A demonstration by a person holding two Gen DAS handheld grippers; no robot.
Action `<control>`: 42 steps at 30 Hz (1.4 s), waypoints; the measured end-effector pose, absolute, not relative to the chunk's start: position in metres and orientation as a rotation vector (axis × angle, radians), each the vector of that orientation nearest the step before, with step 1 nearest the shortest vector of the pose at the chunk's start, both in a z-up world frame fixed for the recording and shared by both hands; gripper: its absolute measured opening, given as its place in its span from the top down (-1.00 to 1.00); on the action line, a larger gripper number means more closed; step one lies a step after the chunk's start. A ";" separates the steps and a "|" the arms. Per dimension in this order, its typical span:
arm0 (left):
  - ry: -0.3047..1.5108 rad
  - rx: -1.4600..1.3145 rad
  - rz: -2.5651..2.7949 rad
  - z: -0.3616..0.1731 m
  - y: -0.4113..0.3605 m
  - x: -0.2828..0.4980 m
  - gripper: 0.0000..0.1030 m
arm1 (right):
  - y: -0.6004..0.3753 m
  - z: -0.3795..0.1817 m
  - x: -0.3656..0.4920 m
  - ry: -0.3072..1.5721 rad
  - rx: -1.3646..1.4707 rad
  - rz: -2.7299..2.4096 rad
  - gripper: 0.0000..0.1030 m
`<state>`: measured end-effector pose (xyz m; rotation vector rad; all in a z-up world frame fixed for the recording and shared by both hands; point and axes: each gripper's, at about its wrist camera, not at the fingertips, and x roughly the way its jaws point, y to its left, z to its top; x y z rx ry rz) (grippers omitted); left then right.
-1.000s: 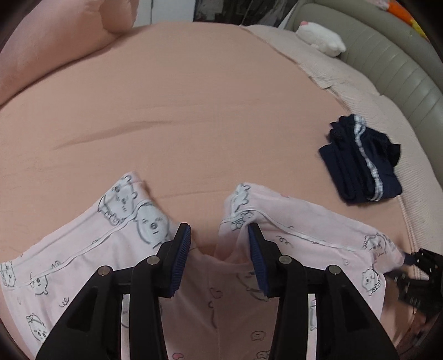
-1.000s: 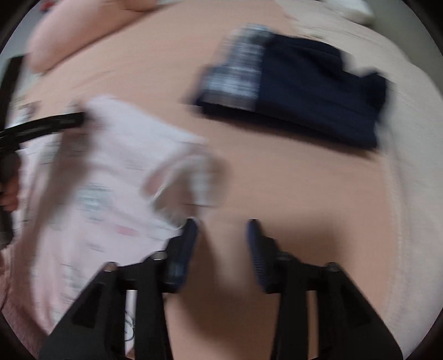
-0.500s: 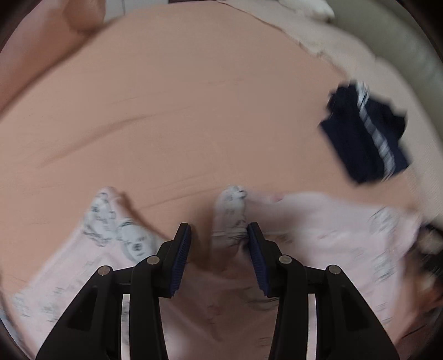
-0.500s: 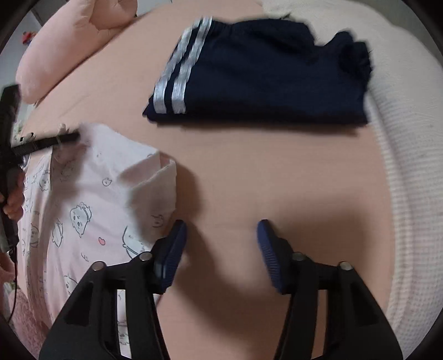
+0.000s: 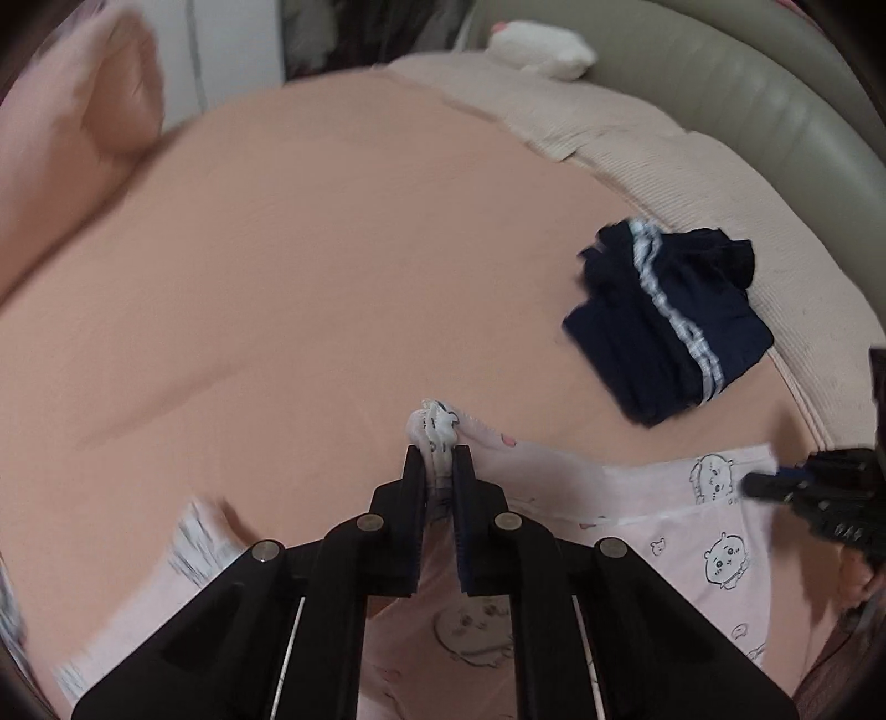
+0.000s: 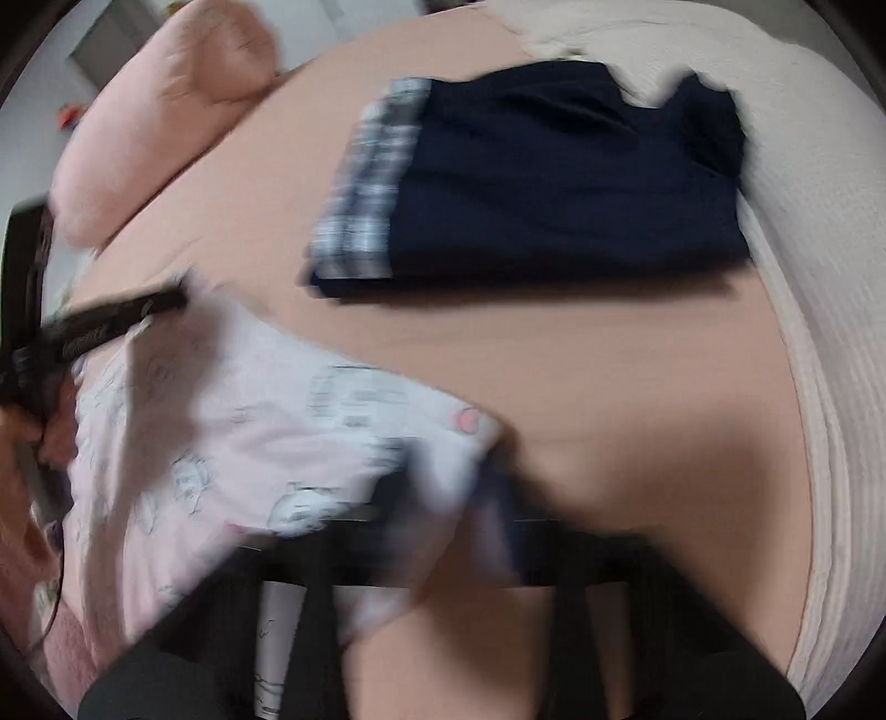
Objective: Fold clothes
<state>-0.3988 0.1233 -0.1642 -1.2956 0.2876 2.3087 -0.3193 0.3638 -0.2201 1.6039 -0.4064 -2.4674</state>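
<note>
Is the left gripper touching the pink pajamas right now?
Touching. The left wrist view shows the left gripper shut on a bunched edge of the pink pajamas, cloth pinched between both fingers and poking out past the tips.

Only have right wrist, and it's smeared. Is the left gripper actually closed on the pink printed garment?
Observer: Yes. In the left wrist view the left gripper is shut on a bunched, white-trimmed edge of the pink printed garment.
Operator: My own jaws are a blur. Open or shut?
Observer: Cannot tell. The left wrist view shows the right gripper only side-on, at the garment's far corner.
Operator: Anything past the navy shorts that I can't see?
Observer: A white plush toy lies against a grey padded backrest.
</note>
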 end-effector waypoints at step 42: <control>-0.285 -1.643 2.612 -0.190 -0.074 -0.062 0.15 | 0.228 -0.217 -0.095 0.050 1.705 -2.554 0.24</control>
